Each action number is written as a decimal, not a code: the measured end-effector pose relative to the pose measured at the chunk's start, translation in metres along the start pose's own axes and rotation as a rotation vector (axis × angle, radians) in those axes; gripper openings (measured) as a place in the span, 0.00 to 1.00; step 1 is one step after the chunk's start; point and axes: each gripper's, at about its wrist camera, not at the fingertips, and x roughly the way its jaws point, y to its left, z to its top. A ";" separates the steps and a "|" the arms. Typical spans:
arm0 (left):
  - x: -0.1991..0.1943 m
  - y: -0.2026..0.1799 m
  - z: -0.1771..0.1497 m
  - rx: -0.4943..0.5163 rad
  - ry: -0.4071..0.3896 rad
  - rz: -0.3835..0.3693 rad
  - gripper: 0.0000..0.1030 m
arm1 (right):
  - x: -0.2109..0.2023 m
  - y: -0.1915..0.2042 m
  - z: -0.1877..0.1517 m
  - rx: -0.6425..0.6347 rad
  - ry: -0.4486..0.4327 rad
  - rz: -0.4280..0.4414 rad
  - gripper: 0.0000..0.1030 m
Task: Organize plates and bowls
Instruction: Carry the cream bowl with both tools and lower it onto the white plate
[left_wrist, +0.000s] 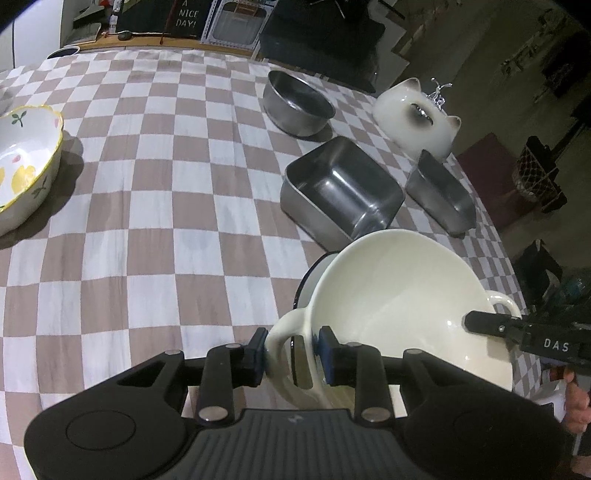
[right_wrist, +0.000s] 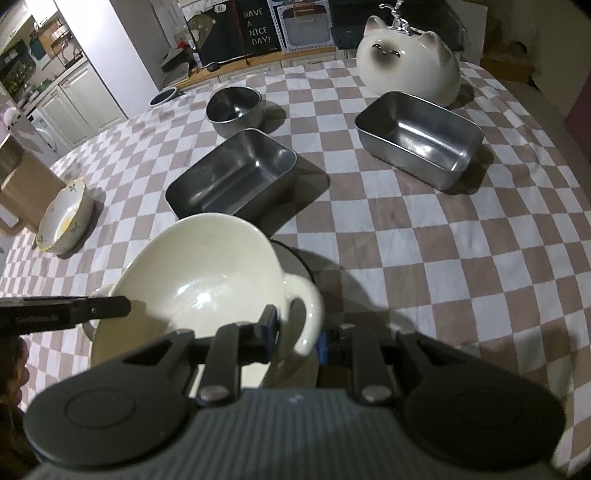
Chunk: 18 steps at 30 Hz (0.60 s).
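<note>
A glossy cream ceramic bowl (right_wrist: 207, 280) is seen on a matt checked cloth (right_wrist: 443, 258). Two rectangular containers (right_wrist: 236, 177) and a round bowl (right_wrist: 234, 109) are brushed metal.

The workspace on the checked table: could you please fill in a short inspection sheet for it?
Surface: checked tablecloth, wrinkled.
Job's things: cream two-handled bowl tilted over a dark-rimmed dish; floral bowl; round steel bowl; two rectangular steel tins.
Clutter: cat-shaped ceramic.
Grippers: left gripper closed on one bowl handle; right gripper closed on the other.
Cables: nothing seen.
Surroundings: dim room, "nice day" sign, kitchen cabinets.
</note>
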 end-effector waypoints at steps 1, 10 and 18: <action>0.001 0.000 0.000 0.000 0.003 0.002 0.31 | 0.000 0.001 0.000 -0.002 0.002 0.000 0.24; 0.010 0.001 -0.005 0.011 0.027 0.013 0.33 | 0.005 0.005 0.002 -0.025 0.013 -0.017 0.24; 0.013 -0.001 -0.005 0.033 0.040 0.020 0.34 | 0.007 0.004 0.003 -0.037 0.032 -0.040 0.24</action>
